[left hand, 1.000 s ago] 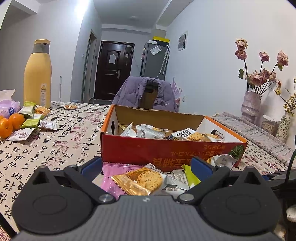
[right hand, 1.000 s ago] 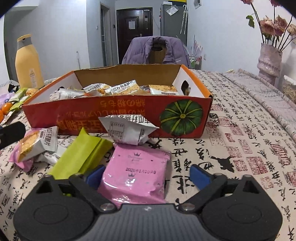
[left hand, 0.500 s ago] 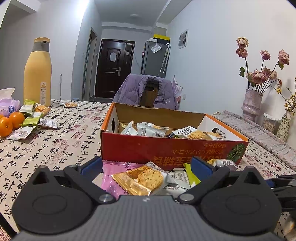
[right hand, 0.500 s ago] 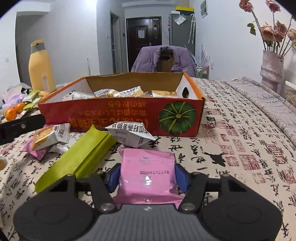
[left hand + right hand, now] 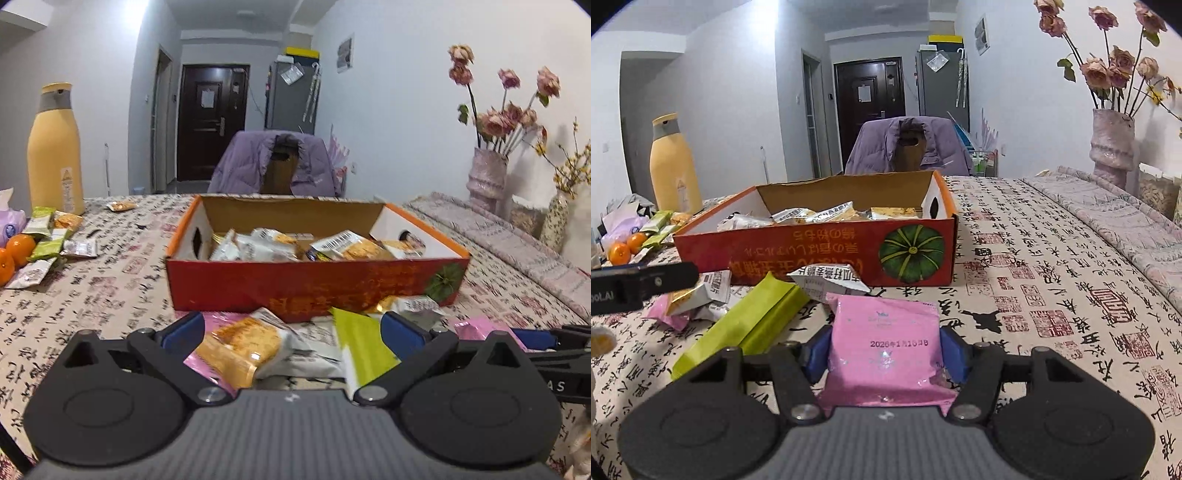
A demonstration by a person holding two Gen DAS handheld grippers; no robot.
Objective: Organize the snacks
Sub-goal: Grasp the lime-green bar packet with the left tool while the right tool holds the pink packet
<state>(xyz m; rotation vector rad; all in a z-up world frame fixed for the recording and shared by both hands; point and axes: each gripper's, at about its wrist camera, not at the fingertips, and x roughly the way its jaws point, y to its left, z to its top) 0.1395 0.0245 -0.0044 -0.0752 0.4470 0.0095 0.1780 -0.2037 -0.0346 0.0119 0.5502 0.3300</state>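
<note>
An open red-orange cardboard box (image 5: 314,291) (image 5: 812,254) sits mid-table with several snack packets inside. In front of it lies a loose pile: a cookie packet (image 5: 236,343), a green packet (image 5: 364,347) (image 5: 746,325) and a white packet (image 5: 827,282). My left gripper (image 5: 293,328) hangs open just above this pile, its pads apart from the packets between them. My right gripper (image 5: 886,350) is shut on a pink packet (image 5: 884,332), with both blue pads pressed on its sides, held just above the tablecloth to the right of the pile.
A yellow bottle (image 5: 55,147), oranges (image 5: 18,245) and more loose packets (image 5: 48,236) lie at the far left. A vase of dried roses (image 5: 1112,147) and a folded cloth (image 5: 517,247) line the right side. A chair with a purple jacket (image 5: 277,162) stands behind the table.
My right gripper closed onto the pink packet and drew it back from the box, slightly raised. My left gripper pulled back a little and stays open over the pile.
</note>
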